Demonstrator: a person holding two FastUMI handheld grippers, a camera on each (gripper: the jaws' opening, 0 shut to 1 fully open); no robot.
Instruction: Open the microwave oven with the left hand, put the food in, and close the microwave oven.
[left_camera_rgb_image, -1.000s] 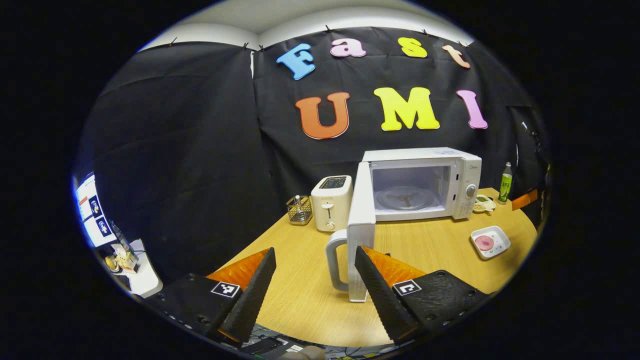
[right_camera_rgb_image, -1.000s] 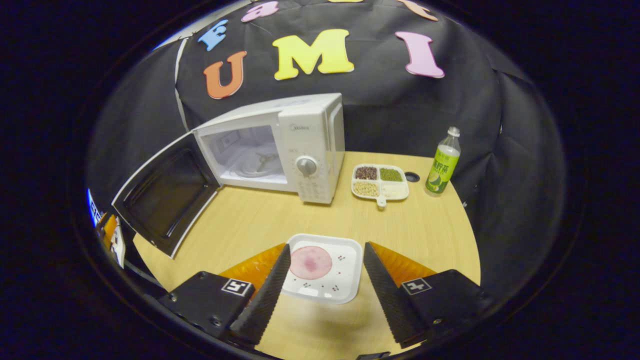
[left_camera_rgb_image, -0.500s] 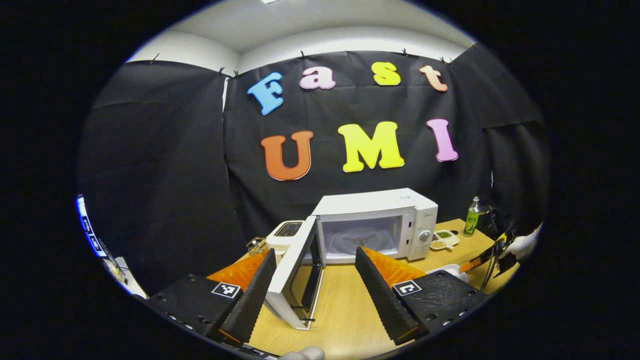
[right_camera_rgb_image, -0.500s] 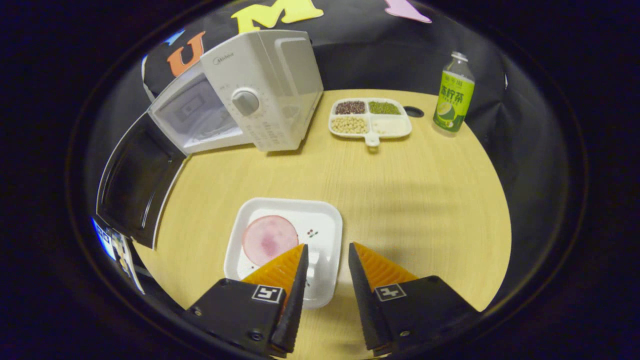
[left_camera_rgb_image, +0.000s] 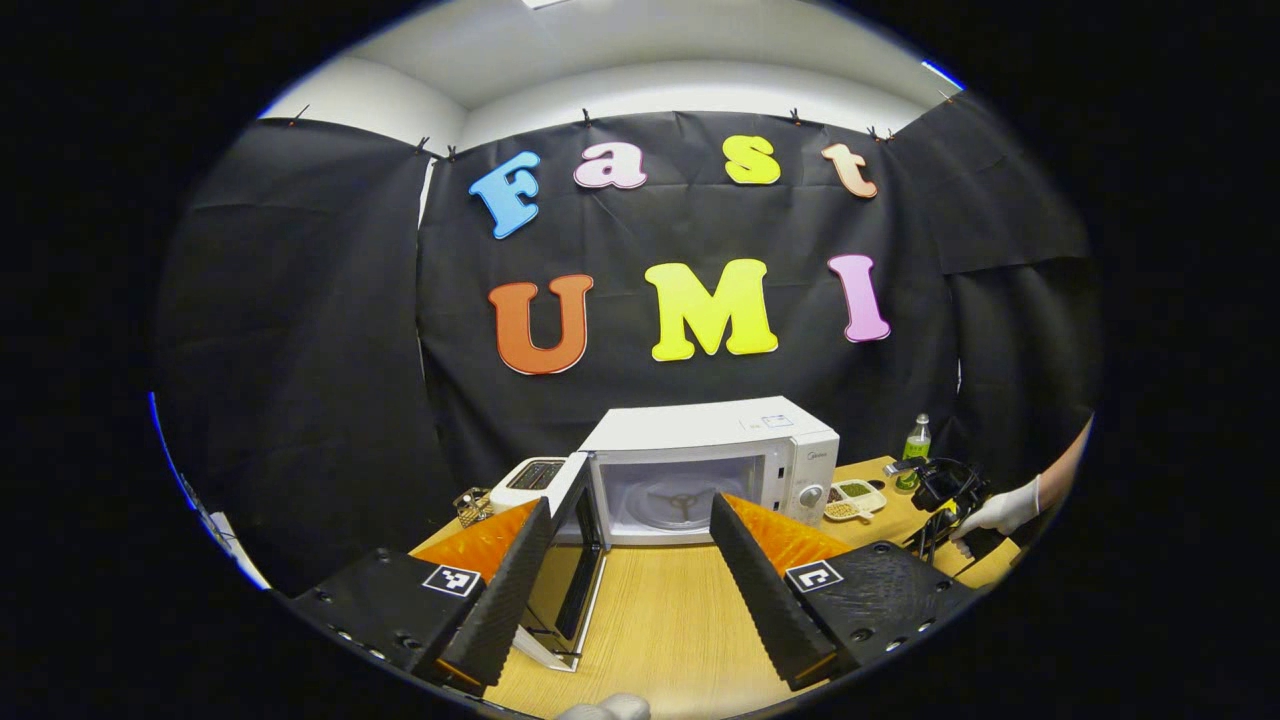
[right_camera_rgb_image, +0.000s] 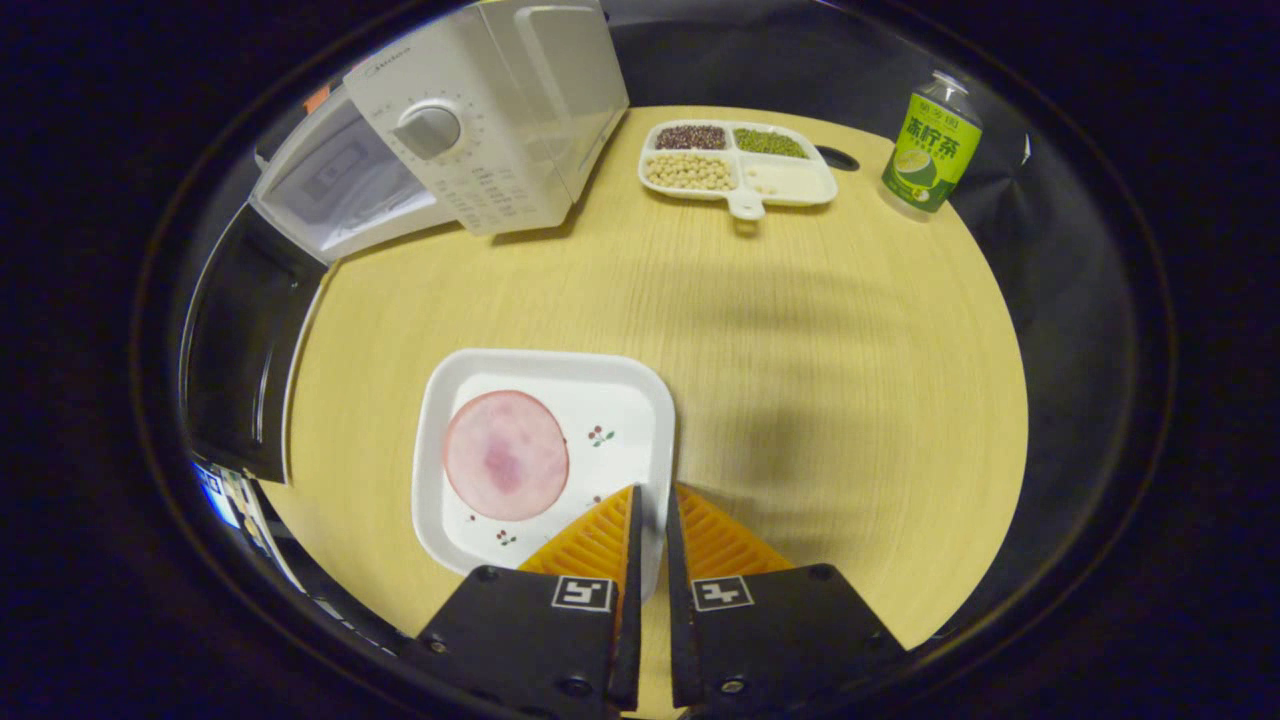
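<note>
The white microwave (left_camera_rgb_image: 700, 450) stands at the back of the wooden table, its door (left_camera_rgb_image: 578, 560) swung wide to the left and the glass turntable bare inside. My left gripper (left_camera_rgb_image: 630, 505) hangs open in front of it, well back, holding nothing. In the right gripper view a white square plate (right_camera_rgb_image: 600, 400) with a round pink slice of food (right_camera_rgb_image: 505, 455) lies on the table. My right gripper (right_camera_rgb_image: 652, 495) is shut on the plate's right rim, one finger inside the rim and one outside. The microwave (right_camera_rgb_image: 480, 130) and its dark door (right_camera_rgb_image: 235, 350) lie beyond, to the left.
A divided dish of beans (right_camera_rgb_image: 735, 170) and a green bottle (right_camera_rgb_image: 930, 140) stand right of the microwave. A toaster (left_camera_rgb_image: 530, 475) and a small wire basket (left_camera_rgb_image: 470, 503) stand to its left. A gloved hand (left_camera_rgb_image: 1000, 510) shows at the table's right edge.
My right gripper came down over the plate and its fingers went from wide apart to shut on the rim. My left gripper drew back from the open door and stayed open.
</note>
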